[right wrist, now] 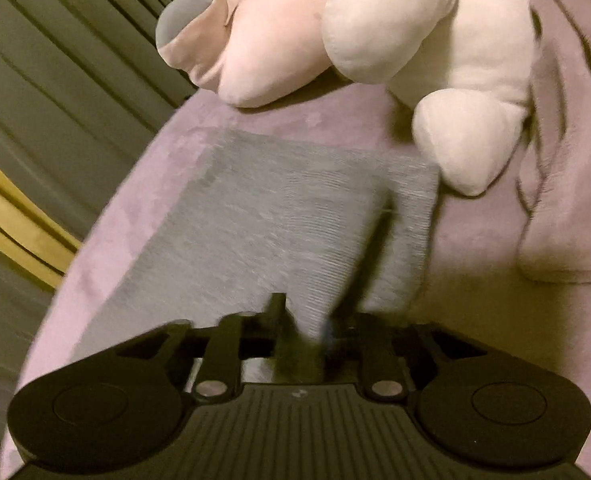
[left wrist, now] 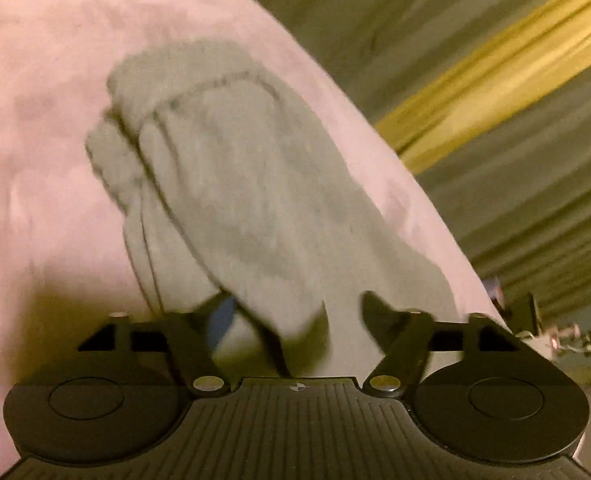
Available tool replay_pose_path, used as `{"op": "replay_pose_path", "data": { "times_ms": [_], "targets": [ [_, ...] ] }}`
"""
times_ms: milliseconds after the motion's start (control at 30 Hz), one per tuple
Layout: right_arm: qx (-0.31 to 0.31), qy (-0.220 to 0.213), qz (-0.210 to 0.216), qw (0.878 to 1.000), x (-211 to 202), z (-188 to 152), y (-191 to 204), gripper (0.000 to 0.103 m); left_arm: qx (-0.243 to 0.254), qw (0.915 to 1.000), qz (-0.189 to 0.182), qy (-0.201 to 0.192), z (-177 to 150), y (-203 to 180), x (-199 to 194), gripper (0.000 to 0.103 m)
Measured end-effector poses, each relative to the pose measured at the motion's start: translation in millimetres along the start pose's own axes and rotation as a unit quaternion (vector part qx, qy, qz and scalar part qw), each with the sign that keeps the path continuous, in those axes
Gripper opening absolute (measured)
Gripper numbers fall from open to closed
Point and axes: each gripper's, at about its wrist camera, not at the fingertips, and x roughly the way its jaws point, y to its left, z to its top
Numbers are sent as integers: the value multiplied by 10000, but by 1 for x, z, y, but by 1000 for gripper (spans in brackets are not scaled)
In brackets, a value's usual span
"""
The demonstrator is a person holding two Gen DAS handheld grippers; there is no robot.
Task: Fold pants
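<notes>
Grey knit pants (left wrist: 239, 184) lie on a pink bed cover (left wrist: 35, 160); the cuffed leg ends are bunched at the far end. My left gripper (left wrist: 295, 320) has its fingers spread wide, and a fold of the grey fabric lies between them. In the right wrist view the pants (right wrist: 263, 220) stretch away as a flat grey panel. My right gripper (right wrist: 307, 320) is shut on the near edge of the pants. Both views are blurred by motion.
A large pink and white plush toy (right wrist: 375, 28) lies on the bed cover (right wrist: 175, 140) just beyond the pants. A bunched pink blanket (right wrist: 567, 160) lies at the right. Grey-green curtains with a yellow band (left wrist: 495, 72) hang beyond the bed edge.
</notes>
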Motion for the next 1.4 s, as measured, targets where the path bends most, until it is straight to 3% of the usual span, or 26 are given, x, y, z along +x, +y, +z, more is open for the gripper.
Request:
{"op": "replay_pose_path", "data": {
  "times_ms": [33,167,200,267,300,333,467,667,767,833,900,933,1033,1167,1200,1233,1333,1400],
  "targets": [
    [78,21,103,9999,-1,5,-1,39,-42,9999,142,-89,2,-3,6,82],
    [176,26,177,9997,4,7,1,44,-716,9974,100,8,10,17,22,77],
    [111,9,143,9998,5,7,4,43,-806,9967,78,18,13,22,22,67],
    [-47,23,-12,10000,9,8,10,24,-828,9965,137,13,18,28,24,46],
    [-129,61,-151,9998,11,10,13,11,-824,9964,190,26,21,25,25,24],
    [-131,93,-206,9997,13,12,15,9,-830,9964,180,36,28,27,22,13],
    [-164,-27,-176,9997,1,23,27,6,-709,9972,-165,-143,33,24,-7,12],
    [4,-491,552,9973,-43,40,31,5,-618,9955,-583,-413,31,23,-58,12],
    [-78,-608,541,9967,-53,36,20,6,-503,9970,-418,-412,19,31,-59,15],
    [-381,-485,226,9978,-39,31,11,10,-453,9987,115,-197,13,41,-35,34],
    [-542,-246,-374,9975,-18,26,2,16,-696,9950,715,-21,6,57,-20,53],
    [-469,-102,-558,9973,-10,24,-4,17,-903,9931,746,-24,4,64,-18,58],
    [-122,-146,-248,9995,-11,22,-18,21,-1379,9890,519,-159,3,71,-25,73],
    [37,-102,-158,9998,-9,29,-22,25,-1238,9885,780,-380,7,58,-36,80],
    [-41,-148,-174,9997,-9,31,-19,21,-1123,9891,845,-432,6,52,-40,81],
    [-240,-179,-279,9992,-7,31,-11,6,-1005,9894,930,-477,5,45,-42,82],
    [-884,-247,-547,9943,-5,33,12,5,-832,9888,1074,-625,-2,27,-39,83],
    [-1013,-499,-301,9931,-12,38,27,5,-748,9881,1100,-772,-9,16,-40,83]
  ]
}}
